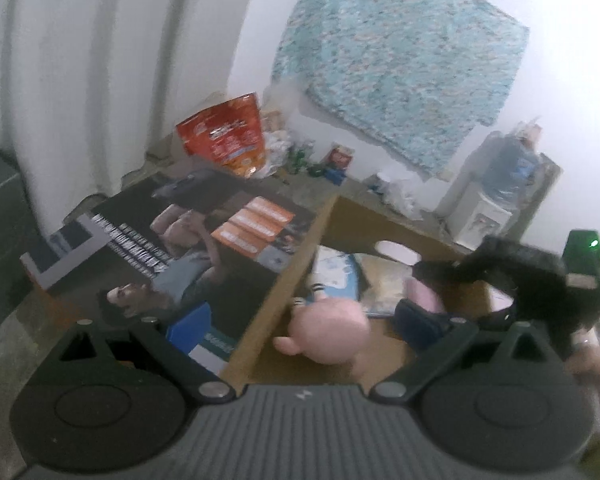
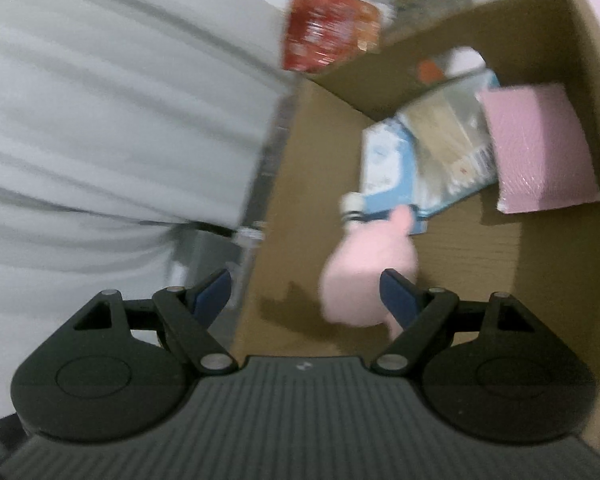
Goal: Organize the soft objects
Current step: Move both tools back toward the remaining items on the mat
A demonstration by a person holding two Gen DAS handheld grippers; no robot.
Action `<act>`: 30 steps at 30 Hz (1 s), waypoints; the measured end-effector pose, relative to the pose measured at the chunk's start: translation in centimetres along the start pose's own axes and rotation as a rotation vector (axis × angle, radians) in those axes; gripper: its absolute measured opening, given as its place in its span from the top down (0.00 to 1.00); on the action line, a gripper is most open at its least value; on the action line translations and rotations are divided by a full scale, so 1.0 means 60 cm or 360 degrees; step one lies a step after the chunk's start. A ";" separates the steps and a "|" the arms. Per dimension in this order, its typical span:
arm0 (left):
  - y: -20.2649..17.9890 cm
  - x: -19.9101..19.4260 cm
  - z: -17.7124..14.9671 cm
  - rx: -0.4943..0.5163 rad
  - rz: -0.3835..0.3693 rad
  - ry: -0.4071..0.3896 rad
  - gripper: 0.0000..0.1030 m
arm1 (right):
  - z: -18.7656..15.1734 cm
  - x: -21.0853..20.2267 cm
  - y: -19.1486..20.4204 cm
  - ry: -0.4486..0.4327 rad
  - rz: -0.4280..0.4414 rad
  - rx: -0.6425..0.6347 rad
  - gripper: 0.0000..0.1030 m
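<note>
A pink plush toy [image 1: 332, 332] lies on the floor of an open cardboard box [image 1: 284, 292]. Behind it in the box are a blue-and-white packet [image 1: 336, 276] and a pink packet [image 1: 424, 296]. My left gripper [image 1: 304, 326] is open above the box's near left wall, with nothing between its pads. In the right wrist view the blurred plush toy [image 2: 360, 280] sits just beyond my open right gripper [image 2: 304, 280]. It lies by the right fingertip, and neither pad presses on it. The pink packet [image 2: 540, 148] and the blue-and-white packet [image 2: 384, 164] rest against the far walls of the box [image 2: 420, 28]. The right gripper's black body [image 1: 540, 280] shows over the box's right side.
A large printed poster [image 1: 204, 240] lies flat to the left of the box. A red-orange bag [image 1: 228, 136] and small clutter stand along the wall. A water dispenser [image 1: 496, 188] is at the back right. White curtains [image 2: 100, 120] hang on the left.
</note>
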State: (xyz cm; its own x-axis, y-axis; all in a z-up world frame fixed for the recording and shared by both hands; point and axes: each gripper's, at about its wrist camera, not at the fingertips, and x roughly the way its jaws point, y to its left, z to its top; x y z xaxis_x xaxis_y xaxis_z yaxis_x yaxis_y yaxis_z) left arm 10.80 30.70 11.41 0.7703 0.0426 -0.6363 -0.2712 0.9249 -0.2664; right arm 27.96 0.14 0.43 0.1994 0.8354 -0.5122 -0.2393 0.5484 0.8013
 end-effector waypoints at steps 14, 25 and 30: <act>-0.167 -0.074 -0.091 0.0284 -0.0423 0.0000 0.00 | -0.128 -0.454 -0.077 -0.0528 -0.0170 -0.0268 0.16; -0.332 -0.036 -0.173 0.0603 -0.0650 0.0133 0.00 | -0.302 -0.628 -0.217 -0.0965 -0.0528 -0.0086 0.15; -0.410 -0.012 -0.209 0.0745 -0.0697 0.0188 0.00 | -0.350 -0.628 -0.266 -0.1066 -0.0622 -0.0015 0.15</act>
State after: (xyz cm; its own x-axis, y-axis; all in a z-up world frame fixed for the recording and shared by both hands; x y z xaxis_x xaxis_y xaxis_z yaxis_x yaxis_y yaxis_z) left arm 9.65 3.17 9.34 0.6765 -0.3927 -0.6231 0.3539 0.9152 -0.1925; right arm 4.32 -39.31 0.42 0.8023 0.3822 -0.4586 -0.0407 0.8015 0.5967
